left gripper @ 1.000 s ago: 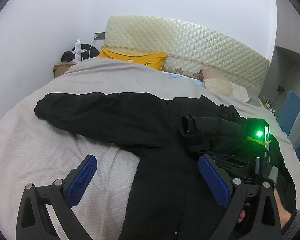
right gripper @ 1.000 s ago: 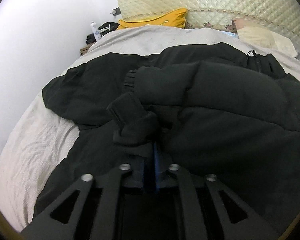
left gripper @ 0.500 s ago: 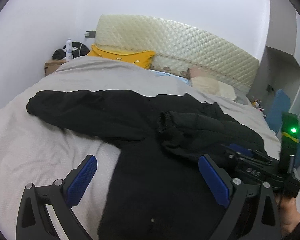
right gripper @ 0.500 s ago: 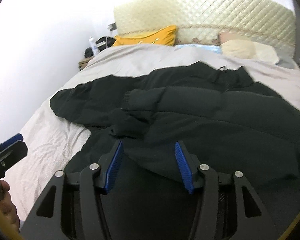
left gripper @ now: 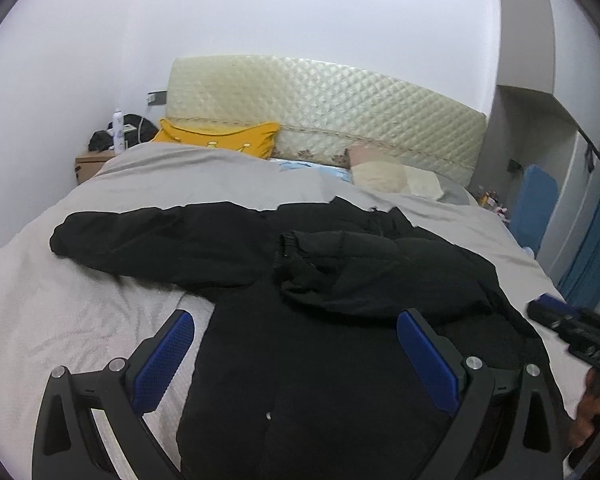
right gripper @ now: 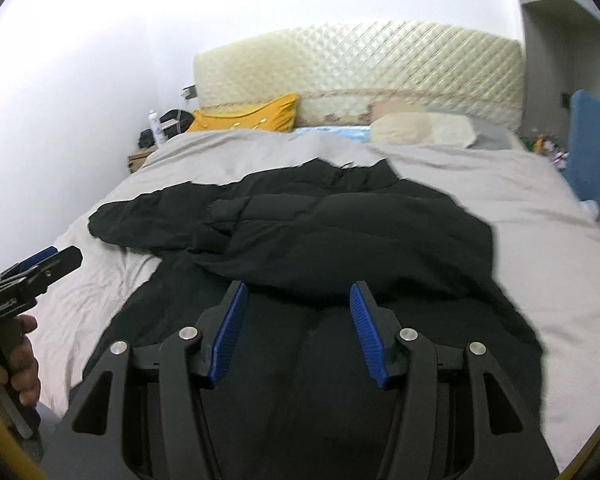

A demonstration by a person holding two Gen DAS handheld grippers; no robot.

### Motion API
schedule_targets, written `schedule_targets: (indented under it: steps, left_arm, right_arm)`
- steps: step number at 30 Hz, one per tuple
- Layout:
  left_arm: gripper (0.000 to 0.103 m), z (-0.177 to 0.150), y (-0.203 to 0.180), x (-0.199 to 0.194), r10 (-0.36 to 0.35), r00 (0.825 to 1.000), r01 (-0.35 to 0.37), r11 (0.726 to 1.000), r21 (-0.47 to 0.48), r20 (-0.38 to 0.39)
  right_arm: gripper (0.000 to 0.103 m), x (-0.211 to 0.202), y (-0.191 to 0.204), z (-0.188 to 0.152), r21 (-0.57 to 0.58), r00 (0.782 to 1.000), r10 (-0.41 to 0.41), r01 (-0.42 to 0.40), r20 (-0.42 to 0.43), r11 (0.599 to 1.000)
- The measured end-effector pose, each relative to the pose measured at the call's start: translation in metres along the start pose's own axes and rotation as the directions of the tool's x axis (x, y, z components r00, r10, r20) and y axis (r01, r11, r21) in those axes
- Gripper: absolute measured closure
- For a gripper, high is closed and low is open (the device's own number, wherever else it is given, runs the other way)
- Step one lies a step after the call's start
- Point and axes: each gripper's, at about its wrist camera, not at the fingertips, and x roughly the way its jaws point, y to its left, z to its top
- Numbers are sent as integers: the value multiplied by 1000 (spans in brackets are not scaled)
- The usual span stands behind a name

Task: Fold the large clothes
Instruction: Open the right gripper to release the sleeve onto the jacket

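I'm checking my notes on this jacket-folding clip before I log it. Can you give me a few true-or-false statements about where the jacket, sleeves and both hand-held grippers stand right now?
1. The right hand-held gripper is clamped on a sleeve cuff. False: its jaws stand open with nothing between them.
2. One sleeve lies folded across the chest of the black jacket. True.
3. The other sleeve stretches out flat over the bedcover. True.
4. The left hand-held gripper is shut. False: its jaws are wide open above the jacket.
5. A yellow pillow lies on top of the jacket. False: it sits up by the headboard, apart from the jacket.
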Motion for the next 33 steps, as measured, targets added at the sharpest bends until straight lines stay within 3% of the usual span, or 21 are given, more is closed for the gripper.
schedule_targets:
  steps: [4, 8, 12, 19, 29, 33]
  left_arm:
    - [0, -6, -8, -4, -6, 1000, 6, 999, 35, 13]
    - [0, -13, -9, 0, -20, 1000, 21, 999, 31, -6]
    - [0, -18, -12, 7, -28, 999, 30, 999, 43, -32]
    - [0, -19, -12, 11, -43, 999, 44, 999, 30, -33]
    - [0, -21, -13, 23, -65, 997, 65, 998, 21, -43]
    - [0, -10, -9, 27, -58, 997, 60, 997, 43, -60]
  right_arm:
    - [48, -42, -10, -5, 13, 999, -29, 29, 23, 999]
    - [48, -71, -24, -15, 94, 999, 8, -12, 45, 996]
    - [48, -96, -32, -24, 87, 996, -56, 49, 74, 995]
    - [45, -137, -35, -47, 114, 983, -91, 73, 161, 991]
    - [41, -131, -17, -77, 50, 971, -152, 145, 185, 988]
    - [41, -121, -28, -78, 96, 976, -140, 126, 166, 987]
